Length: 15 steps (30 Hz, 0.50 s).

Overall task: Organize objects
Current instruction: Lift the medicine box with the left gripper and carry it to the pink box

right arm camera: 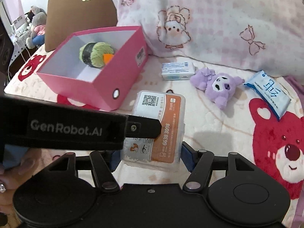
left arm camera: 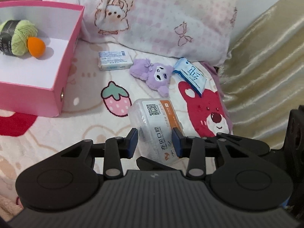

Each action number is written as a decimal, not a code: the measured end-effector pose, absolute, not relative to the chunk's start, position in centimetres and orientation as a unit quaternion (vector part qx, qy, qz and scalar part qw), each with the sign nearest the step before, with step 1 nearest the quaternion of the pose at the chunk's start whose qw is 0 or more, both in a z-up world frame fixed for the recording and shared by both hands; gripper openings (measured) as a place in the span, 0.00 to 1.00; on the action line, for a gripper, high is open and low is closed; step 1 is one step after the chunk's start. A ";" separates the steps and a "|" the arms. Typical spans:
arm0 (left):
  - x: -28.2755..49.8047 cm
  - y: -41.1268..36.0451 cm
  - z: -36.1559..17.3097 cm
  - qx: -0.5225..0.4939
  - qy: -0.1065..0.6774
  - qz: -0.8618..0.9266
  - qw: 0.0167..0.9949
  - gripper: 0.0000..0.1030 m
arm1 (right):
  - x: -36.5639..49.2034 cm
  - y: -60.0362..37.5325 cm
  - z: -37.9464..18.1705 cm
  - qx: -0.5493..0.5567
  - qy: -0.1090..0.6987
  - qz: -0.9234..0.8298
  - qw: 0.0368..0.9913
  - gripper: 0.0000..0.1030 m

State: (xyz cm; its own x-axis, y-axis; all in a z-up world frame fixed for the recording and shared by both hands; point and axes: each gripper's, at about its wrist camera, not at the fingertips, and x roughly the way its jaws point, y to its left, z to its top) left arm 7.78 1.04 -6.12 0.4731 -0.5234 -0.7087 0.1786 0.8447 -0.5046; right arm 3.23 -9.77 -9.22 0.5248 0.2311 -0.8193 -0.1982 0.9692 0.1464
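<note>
Both the left gripper (left arm camera: 154, 142) and the right gripper (right arm camera: 151, 156) pinch one clear plastic box (left arm camera: 153, 125) above the bed blanket (left arm camera: 85, 133), with a purple plush (left arm camera: 152, 74) and pink storage box (left arm camera: 62, 76) beyond.

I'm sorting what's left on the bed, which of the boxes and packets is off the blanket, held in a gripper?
The clear plastic box with the orange label, between both grippers; the white carton and blue packet lie on the blanket.

Pink-checked pillow (left arm camera: 171, 19), brown cushion (right arm camera: 79, 13), gold satin drape (left arm camera: 266, 66), distant plush toys (right arm camera: 37, 28)
</note>
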 end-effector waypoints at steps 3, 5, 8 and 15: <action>6.8 1.6 -6.2 -0.178 0.480 -0.201 0.836 0.36 | 2.5 -9.2 -9.5 0.042 0.484 0.127 0.865 0.66; 6.0 2.1 -6.0 -0.172 0.479 -0.198 0.838 0.36 | 2.0 -8.5 -9.5 0.041 0.484 0.128 0.865 0.66; 5.2 3.0 -5.3 -0.173 0.479 -0.196 0.838 0.36 | 1.3 -7.6 -8.7 0.046 0.482 0.127 0.866 0.66; 4.5 5.2 -2.6 -0.169 0.487 -0.213 0.830 0.36 | 0.6 -5.7 -5.9 0.051 0.484 0.130 0.864 0.66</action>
